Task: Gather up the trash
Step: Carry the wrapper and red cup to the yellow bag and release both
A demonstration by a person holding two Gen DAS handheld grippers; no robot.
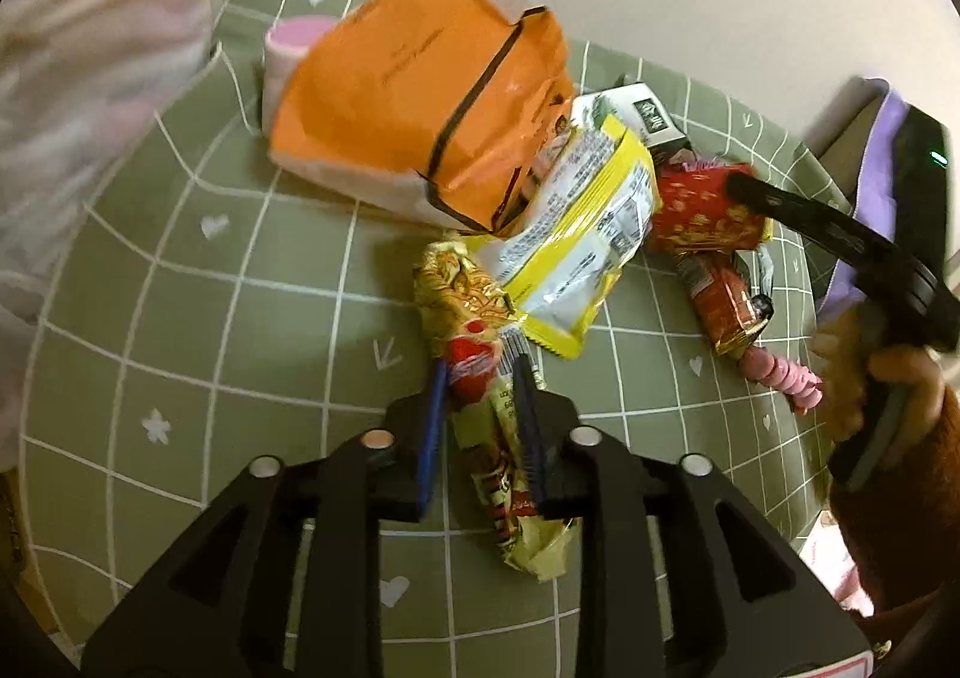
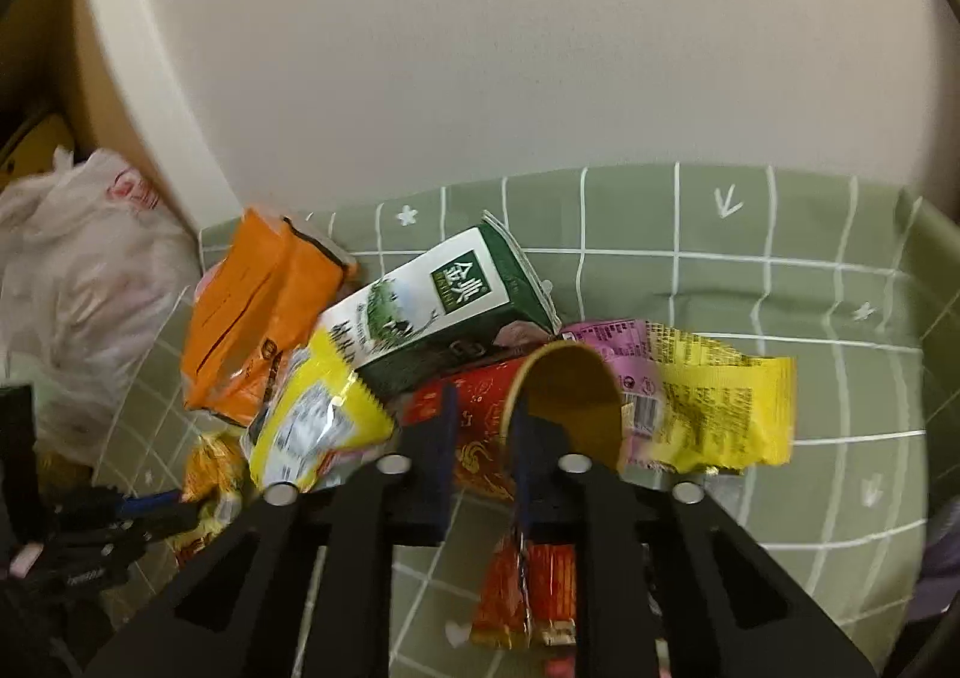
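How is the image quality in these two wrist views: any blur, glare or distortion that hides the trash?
Left wrist view: strong fisheye bending of the tablecloth grid; motion blur on the white plastic bag at left; mild glare on the yellow wrapper. Right wrist view: same bending; soft blur throughout, though the milk carton logo stays legible; dark corners.

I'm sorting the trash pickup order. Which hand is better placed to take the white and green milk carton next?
Right. The white and green milk carton lies just beyond the right gripper, though that gripper already pinches the red paper cup. The left gripper is shut on a gold and red wrapper, farther off.
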